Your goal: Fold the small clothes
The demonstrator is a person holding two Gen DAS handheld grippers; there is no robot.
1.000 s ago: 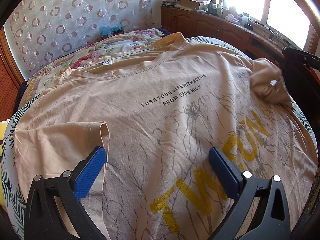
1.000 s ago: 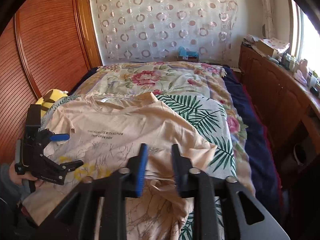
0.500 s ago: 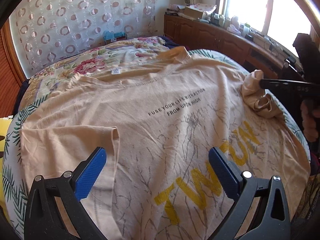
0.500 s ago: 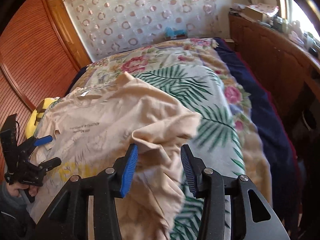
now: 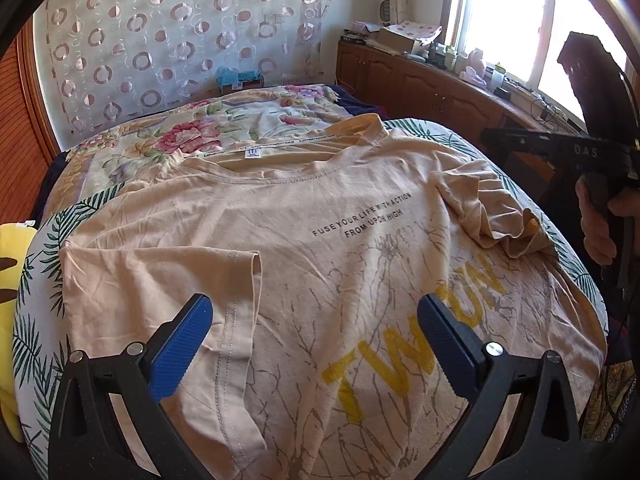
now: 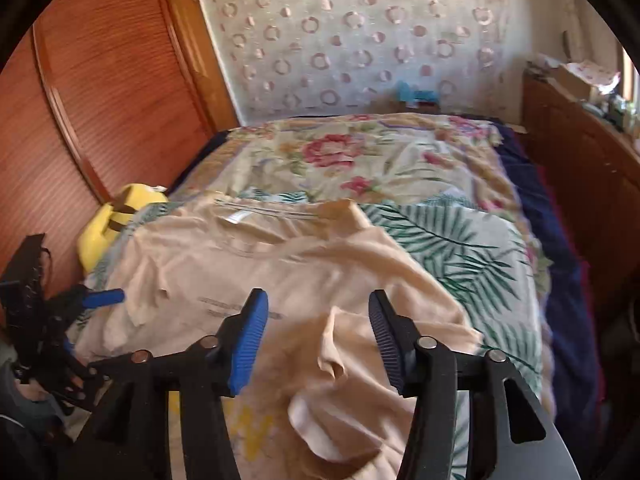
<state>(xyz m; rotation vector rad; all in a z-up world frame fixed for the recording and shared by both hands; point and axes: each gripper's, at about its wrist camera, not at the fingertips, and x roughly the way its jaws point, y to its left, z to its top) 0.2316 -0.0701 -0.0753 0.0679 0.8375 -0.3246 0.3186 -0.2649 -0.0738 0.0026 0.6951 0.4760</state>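
A beige T-shirt [image 5: 340, 248] with black text and yellow letters lies face up on the bed. Its left sleeve [image 5: 160, 280] is folded in over the chest. Its right sleeve [image 5: 492, 216] lies crumpled and folded in on the shirt. My left gripper [image 5: 314, 344] is open and empty above the shirt's lower half. My right gripper [image 6: 316, 328] is open and empty, just above the crumpled right sleeve [image 6: 336, 356]. The right gripper also shows in the left wrist view [image 5: 560, 148] at the bed's right side. The left gripper shows in the right wrist view [image 6: 92, 300].
The bed has a floral and palm-leaf cover [image 6: 440, 232]. A yellow plush toy [image 6: 116, 220] lies at the bed's left edge by the wooden wardrobe [image 6: 100, 100]. A wooden cabinet [image 5: 420, 84] with clutter runs under the window on the right.
My right gripper carried the right sleeve inward over the shirt, opened and let it drop. It now sits open above the crumpled sleeve. The left gripper stayed open.
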